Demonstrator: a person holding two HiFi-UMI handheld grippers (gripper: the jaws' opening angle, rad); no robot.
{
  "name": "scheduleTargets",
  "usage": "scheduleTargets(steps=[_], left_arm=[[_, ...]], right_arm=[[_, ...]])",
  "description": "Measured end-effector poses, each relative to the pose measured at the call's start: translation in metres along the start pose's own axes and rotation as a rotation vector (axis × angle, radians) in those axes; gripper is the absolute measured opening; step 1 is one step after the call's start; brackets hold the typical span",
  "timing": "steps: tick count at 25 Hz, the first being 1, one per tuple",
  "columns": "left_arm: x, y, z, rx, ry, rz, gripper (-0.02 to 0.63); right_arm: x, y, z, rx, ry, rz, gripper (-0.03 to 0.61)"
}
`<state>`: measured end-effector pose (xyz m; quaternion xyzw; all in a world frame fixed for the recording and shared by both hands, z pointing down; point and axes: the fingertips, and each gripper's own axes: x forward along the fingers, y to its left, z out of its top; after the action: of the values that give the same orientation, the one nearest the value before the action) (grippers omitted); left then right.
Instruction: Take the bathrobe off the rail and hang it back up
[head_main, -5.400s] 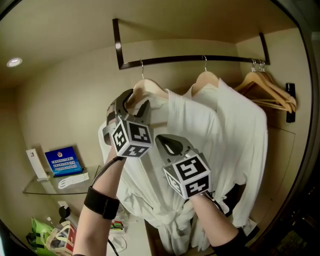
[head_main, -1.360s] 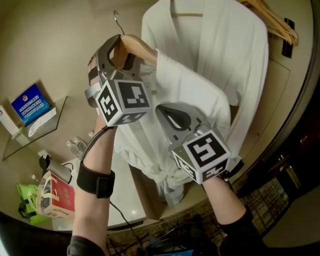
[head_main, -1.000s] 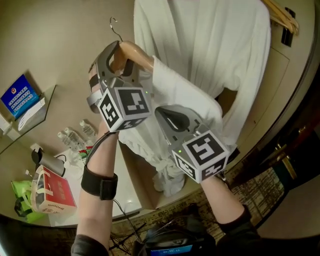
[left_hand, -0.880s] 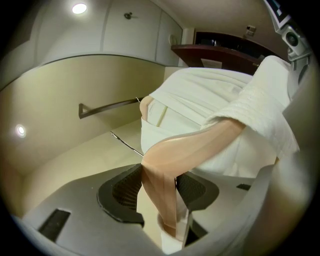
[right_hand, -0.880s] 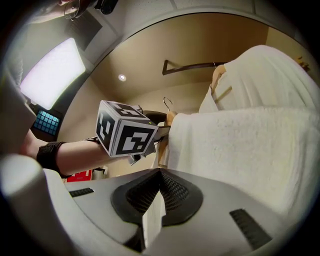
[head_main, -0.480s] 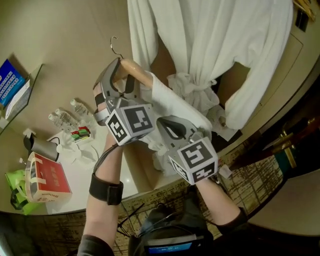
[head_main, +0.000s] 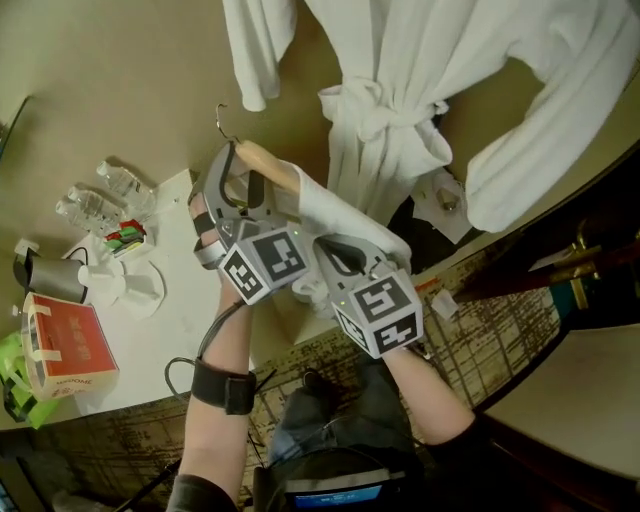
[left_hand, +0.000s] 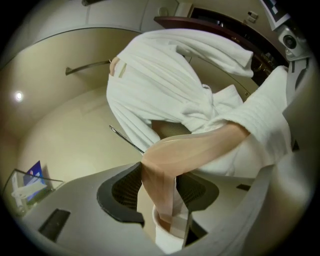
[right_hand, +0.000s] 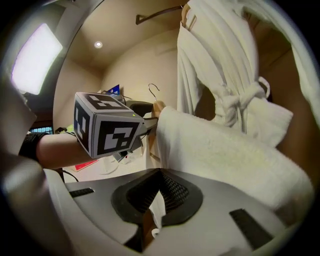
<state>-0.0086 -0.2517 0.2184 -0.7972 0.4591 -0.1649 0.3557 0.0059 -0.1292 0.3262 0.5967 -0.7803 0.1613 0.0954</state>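
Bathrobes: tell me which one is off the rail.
The bathrobe on the wooden hanger gripped by the left hand-held gripper; the other bathrobe, belt tied, hangs on the rail.

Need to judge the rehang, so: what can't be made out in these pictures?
- Head view: the rail lies beyond the top edge, along with the top of the hanging bathrobe.
- Head view: the far end of the hanger is covered by the held bathrobe.
- Right gripper view: the right gripper pinches white cloth; whether wood is also clamped is unclear.
- Head view: print on the red box is too small.
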Motion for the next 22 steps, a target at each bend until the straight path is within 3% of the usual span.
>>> scheduleTargets(steps=[8, 22], left_arm=[[-0.002, -0.084, -0.093, -0.072, 0.131, -0.016, 0.212], [-0.013, -0.229, -0.248, -0.121, 0.340, -0.061, 0.212]], right_arm=[[0.039, -0.023, -0.101, 0.024, 0.107, 0.029, 0.015], [0.105, -0.054, -0.273, 0.100, 0.250, 0.068, 0.015]])
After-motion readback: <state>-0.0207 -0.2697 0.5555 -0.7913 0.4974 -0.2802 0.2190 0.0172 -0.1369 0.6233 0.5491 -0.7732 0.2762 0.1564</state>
